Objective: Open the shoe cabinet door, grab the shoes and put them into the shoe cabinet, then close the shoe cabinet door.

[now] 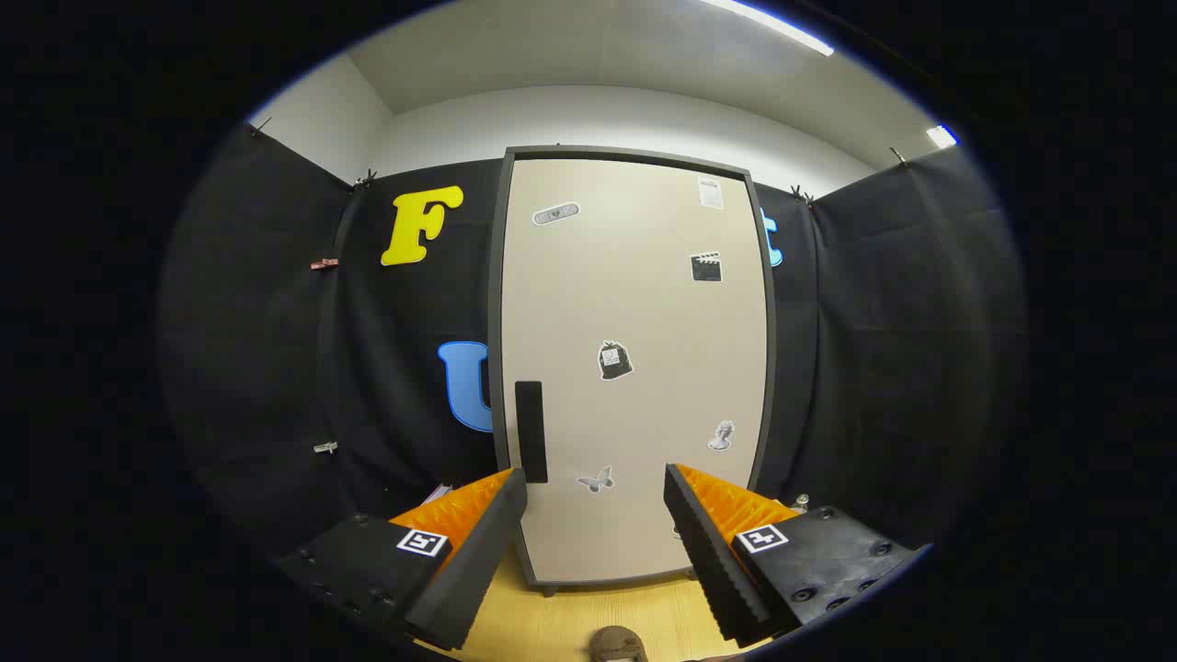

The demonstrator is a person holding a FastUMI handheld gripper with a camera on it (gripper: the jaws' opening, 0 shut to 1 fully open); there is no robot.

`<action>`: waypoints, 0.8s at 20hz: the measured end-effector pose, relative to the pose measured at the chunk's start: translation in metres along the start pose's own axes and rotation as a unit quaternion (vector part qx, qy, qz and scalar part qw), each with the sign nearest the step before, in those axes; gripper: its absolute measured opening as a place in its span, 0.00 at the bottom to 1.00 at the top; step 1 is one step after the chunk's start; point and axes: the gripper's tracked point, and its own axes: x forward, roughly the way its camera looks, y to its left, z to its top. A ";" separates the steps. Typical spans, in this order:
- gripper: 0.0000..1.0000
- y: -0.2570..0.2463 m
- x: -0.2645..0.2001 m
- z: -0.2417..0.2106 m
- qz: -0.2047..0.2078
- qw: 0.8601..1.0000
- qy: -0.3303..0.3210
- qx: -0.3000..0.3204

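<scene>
A tall shoe cabinet [634,368] stands straight ahead with its pale door shut inside a dark frame. A dark vertical handle [531,430] sits near the door's left edge, just above and beside my left fingertip. Several small stickers dot the door. My gripper [596,487] is open, its fingers spread wide in front of the door's lower part with nothing between them. The top of a brown shoe [618,644] peeks up on the wooden floor below and between the fingers, mostly cut off.
Black cloth walls close in on both sides of the cabinet. The wooden floor [588,611] runs from the cabinet's base toward me. A small object [801,502] lies at the cabinet's right foot, partly hidden by my right finger.
</scene>
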 end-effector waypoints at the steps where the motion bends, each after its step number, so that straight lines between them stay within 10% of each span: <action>1: 0.98 0.001 0.001 0.000 0.000 1.000 0.000 0.000; 16: 0.98 0.013 0.014 -0.001 0.002 1.000 0.001 -0.001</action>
